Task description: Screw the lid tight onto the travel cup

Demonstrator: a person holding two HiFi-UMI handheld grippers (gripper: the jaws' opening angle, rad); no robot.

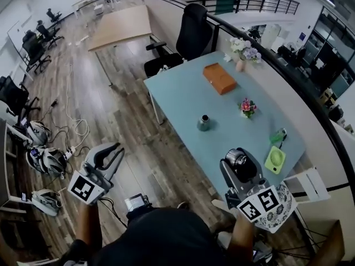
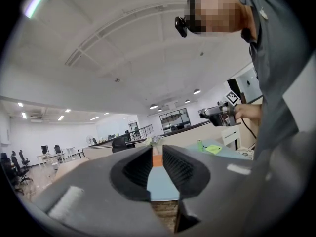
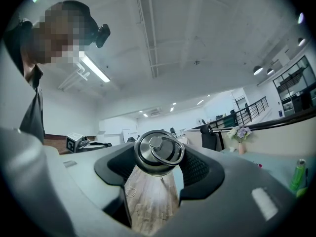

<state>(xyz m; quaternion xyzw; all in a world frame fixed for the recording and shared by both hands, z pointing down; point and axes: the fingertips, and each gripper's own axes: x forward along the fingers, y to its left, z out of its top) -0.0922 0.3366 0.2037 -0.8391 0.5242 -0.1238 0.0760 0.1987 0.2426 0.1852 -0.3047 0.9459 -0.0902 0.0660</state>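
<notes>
The travel cup (image 1: 204,123), small, grey-green and lidless, stands near the middle of the light-blue table (image 1: 183,93). My right gripper (image 1: 237,160) hovers at the table's near edge, shut on the round steel lid (image 1: 236,159). In the right gripper view the lid (image 3: 159,152), with its ring handle, sits clamped between the jaws of the right gripper (image 3: 159,163). My left gripper (image 1: 112,153) is over the wooden floor, well left of the table, its jaws shut with nothing between them. In the left gripper view the left gripper (image 2: 157,169) points toward the table.
On the table are an orange box (image 1: 219,77), a vase of flowers (image 1: 240,51), a small flower pot (image 1: 247,107), a green can (image 1: 278,136) and a green fan (image 1: 274,159). A black office chair (image 1: 188,35) stands at the far side. Cables and helmets (image 1: 47,159) lie on the floor at the left.
</notes>
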